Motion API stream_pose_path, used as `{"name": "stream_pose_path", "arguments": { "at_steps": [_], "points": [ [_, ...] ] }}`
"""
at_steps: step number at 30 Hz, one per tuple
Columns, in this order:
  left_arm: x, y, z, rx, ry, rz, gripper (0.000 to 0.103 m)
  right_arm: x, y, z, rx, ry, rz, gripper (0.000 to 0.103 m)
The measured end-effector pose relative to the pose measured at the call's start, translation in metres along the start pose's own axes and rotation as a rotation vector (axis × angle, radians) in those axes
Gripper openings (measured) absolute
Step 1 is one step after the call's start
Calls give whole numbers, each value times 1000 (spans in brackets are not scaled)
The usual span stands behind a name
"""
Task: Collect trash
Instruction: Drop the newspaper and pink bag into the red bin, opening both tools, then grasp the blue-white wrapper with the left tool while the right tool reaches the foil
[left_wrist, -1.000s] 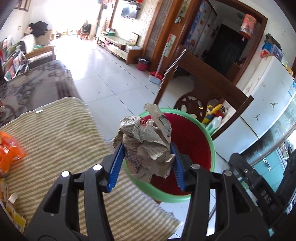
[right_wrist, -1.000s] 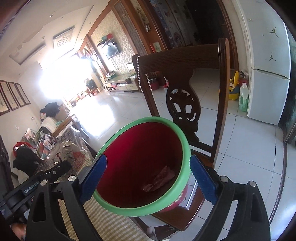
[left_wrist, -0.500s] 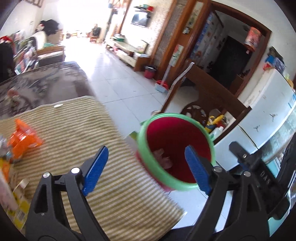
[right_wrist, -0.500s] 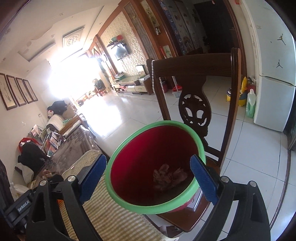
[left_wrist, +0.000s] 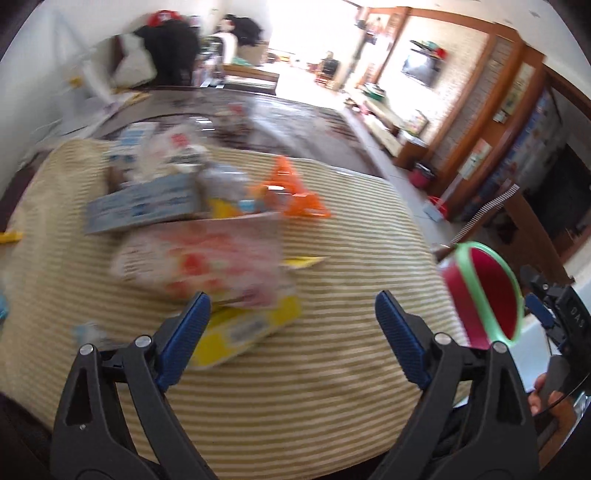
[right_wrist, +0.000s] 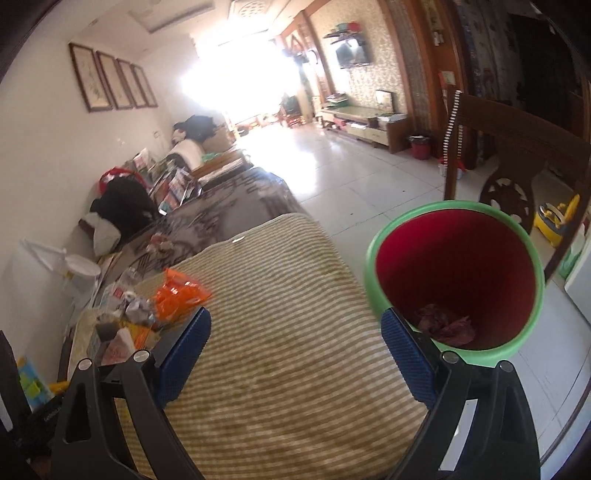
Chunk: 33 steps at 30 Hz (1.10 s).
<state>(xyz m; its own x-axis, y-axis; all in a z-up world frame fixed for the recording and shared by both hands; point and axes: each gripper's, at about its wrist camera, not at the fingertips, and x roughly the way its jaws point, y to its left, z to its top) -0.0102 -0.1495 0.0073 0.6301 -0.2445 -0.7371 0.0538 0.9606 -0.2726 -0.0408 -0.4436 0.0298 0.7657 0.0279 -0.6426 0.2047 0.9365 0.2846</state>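
Over the striped cloth: both my claws hang above the yellow-and-cream striped tablecloth, neither one touching it.
Left claw: my left gripper is spread wide with nothing between its blue pads; it faces the litter heap.
Right claw: my right gripper is spread just as wide and carries nothing; its right pad overlaps the bin's near rim in the picture.
Bin: the red bin with a green rim stands off the table's right edge, before a dark wooden chair; crumpled paper lies at its bottom.
Litter left: an orange wrapper, a pink-and-white packet, a yellow packet and a pale blue box sit heaped on the cloth, blurred.
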Motion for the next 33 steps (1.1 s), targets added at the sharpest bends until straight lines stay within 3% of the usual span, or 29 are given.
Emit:
{"name": "stream_pose_path", "arguments": {
  "at_steps": [3, 7, 12, 21, 25, 28, 33],
  "points": [
    [-17, 46, -6, -104, -32, 91, 90, 16, 36, 0, -75, 50, 51, 90],
    [-28, 106, -21, -280, -29, 178, 93, 36, 67, -1, -48, 124, 165, 91],
    [-23, 147, -46, -485, 38, 187, 93, 46, 114, -15, -114, 159, 195, 93],
    [27, 144, -38, -441, 95, 133, 92, 52, 150, -42, -217, 210, 189, 93],
    [40, 142, -35, -383, 84, 129, 52, 57, 153, -41, -230, 222, 184, 93],
    [43, 147, -34, -368, 71, 67, 31, 66, 162, -35, -231, 236, 212, 93],
    [38, 160, -37, -330, 17, 112, 27, 90, 194, -13, -252, 260, 282, 93]
  ]
}}
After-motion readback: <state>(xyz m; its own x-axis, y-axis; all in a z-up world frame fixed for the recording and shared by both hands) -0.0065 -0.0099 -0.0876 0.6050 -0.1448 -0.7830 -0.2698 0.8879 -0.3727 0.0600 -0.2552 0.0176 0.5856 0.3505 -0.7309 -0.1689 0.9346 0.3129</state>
